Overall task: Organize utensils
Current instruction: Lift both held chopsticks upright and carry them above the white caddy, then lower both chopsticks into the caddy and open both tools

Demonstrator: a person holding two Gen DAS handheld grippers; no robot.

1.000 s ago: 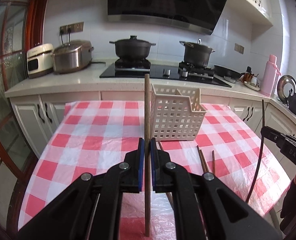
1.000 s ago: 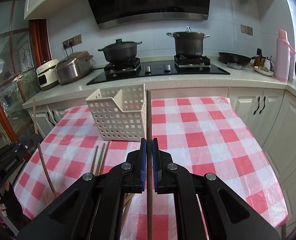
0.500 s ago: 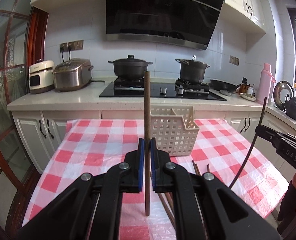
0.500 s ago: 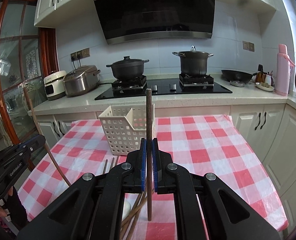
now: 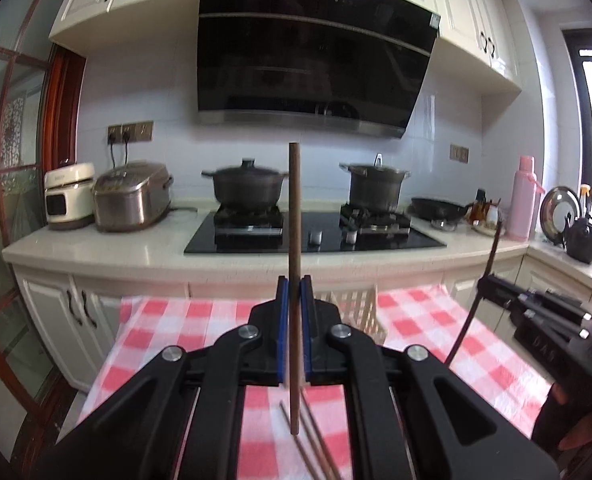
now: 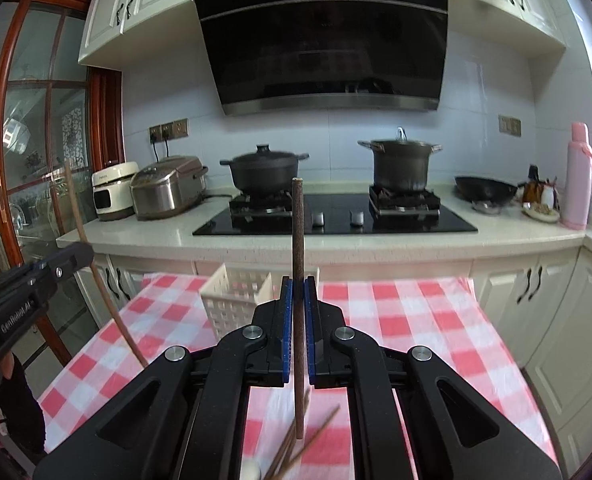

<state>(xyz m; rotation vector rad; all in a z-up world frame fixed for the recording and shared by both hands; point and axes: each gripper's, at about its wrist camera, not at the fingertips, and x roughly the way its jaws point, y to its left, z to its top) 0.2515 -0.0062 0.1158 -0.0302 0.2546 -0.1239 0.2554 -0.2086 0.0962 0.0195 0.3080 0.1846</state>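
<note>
My left gripper (image 5: 294, 292) is shut on a brown chopstick (image 5: 294, 240) that stands upright between its blue pads, its lower end hanging above the table. My right gripper (image 6: 298, 294) is likewise shut on a darker chopstick (image 6: 297, 240), also upright. Each gripper shows in the other's view: the right gripper (image 5: 491, 286) at the right edge with its chopstick, the left gripper (image 6: 86, 254) at the left edge. A white perforated basket (image 6: 238, 300) stands on the red-checked tablecloth (image 6: 395, 312) beyond the fingers, partly hidden. Several loose chopsticks (image 6: 315, 436) lie on the cloth below.
Behind the table runs a counter with a black hob (image 5: 315, 236), two dark pots (image 5: 248, 190), a steel rice cooker (image 5: 132, 196), a wok (image 6: 485, 190) and a pink flask (image 6: 577, 176). A black hood (image 5: 315, 68) hangs above. A person's dark-gloved hand (image 6: 20, 404) holds the left gripper.
Both grippers have risen with their chopsticks and tilted up, so the table and basket have dropped low in both views and the hood fills the top. The grips are unchanged.
</note>
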